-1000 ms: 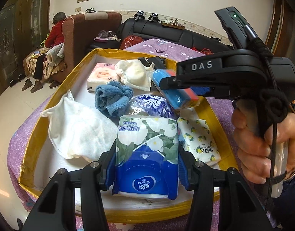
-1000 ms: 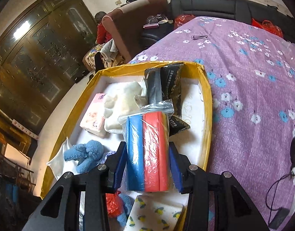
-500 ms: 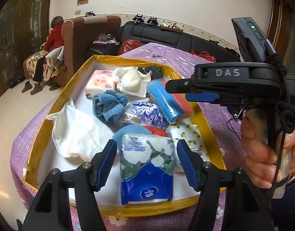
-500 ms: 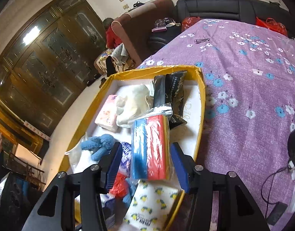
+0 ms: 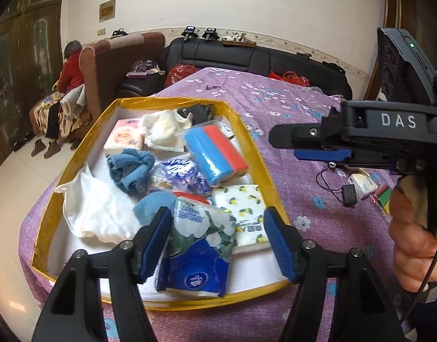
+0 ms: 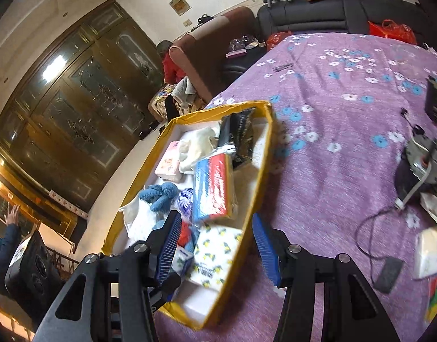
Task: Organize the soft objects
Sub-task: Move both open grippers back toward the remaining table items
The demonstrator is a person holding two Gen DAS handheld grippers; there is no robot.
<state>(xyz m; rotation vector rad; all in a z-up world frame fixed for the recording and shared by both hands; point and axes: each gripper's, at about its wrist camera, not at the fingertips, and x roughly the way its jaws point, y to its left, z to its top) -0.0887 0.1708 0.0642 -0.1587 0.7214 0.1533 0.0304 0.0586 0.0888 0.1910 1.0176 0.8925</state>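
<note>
Both hand-held grippers withdrawn, spread, tissue pack released

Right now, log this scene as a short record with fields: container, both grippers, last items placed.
container: yellow-rimmed white cardboard box on purple floral tablecloth
left hand-held gripper: open, empty
right hand-held gripper: open, empty
near item: floral blue-and-white tissue pack, lying in box between left jaws, untouched
other item: blue-and-red sponges in clear wrap, resting in box

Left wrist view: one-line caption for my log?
Open left gripper above a flowered tissue pack lying in the yellow-rimmed box of soft goods.
</note>
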